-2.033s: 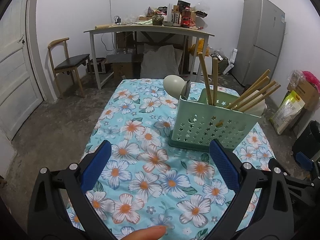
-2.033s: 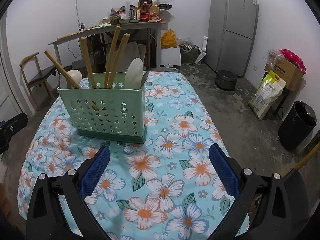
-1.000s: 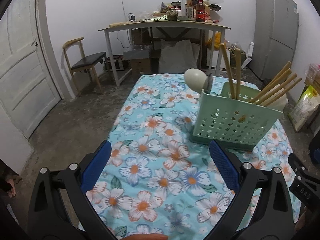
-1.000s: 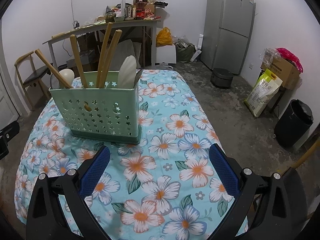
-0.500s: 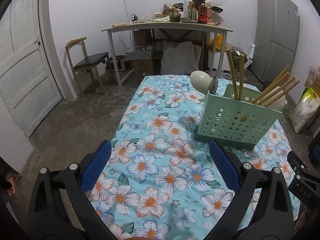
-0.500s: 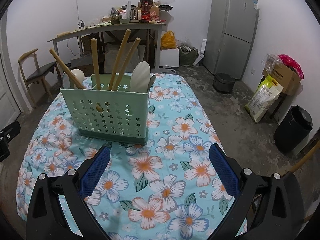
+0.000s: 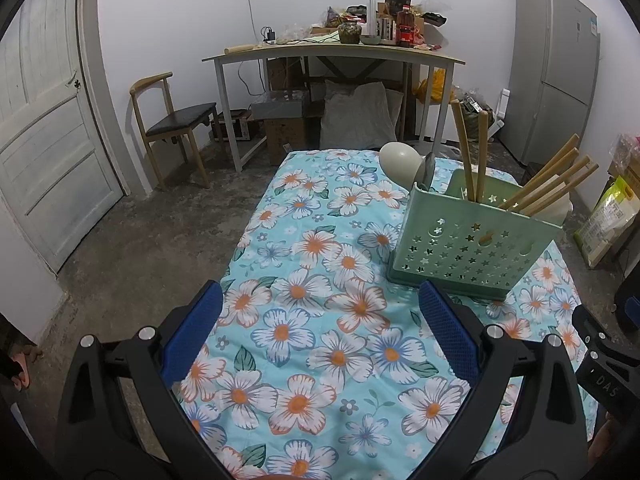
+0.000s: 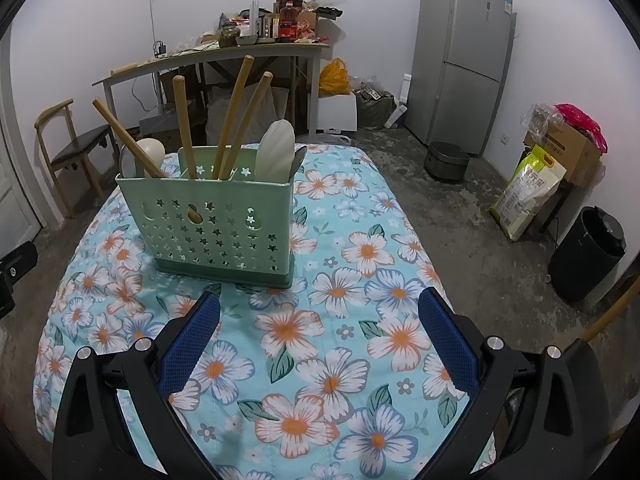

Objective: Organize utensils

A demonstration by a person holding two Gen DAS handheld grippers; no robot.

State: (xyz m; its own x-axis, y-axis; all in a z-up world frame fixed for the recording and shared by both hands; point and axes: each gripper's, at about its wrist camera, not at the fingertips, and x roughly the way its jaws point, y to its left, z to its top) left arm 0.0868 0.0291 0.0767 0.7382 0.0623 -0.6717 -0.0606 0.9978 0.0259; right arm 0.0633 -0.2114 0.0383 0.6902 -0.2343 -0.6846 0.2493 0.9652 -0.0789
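Two grippers occupy the near edge of both views. The left gripper (image 7: 318, 334) hangs above the worktop with its blue-padded fingers (image 7: 191, 334) spread wide and nothing between them. The right gripper (image 8: 318, 334) is likewise spread wide and empty, above the near part of the worktop.

Surface: the worktop (image 8: 340, 360) is covered by a light blue cloth printed with white and orange flowers; the cloth drapes over the edges.

Task item: a pale green utensil holder (image 8: 216, 224), perforated with star-shaped holes, stands upright on the cloth beyond the grippers, apart from both. It lies ahead and to the left in the right wrist view, ahead and to the right (image 7: 472, 248) in the left wrist view. Wooden handles (image 8: 232, 120) project upward from it at various tilts. Pale spoon bowls (image 8: 276, 152) also stand in it.

Room: bare grey concrete floor (image 8: 460, 216) surrounds the worktop. Farther back stand a wooden chair (image 7: 172, 124) with a dark seat, a white panelled door (image 7: 44, 140), a long desk (image 7: 332, 54) cluttered with bottles and jars, a grey refrigerator (image 8: 460, 68), a black bin (image 8: 588, 254) and cardboard boxes (image 8: 568, 148) against white walls.
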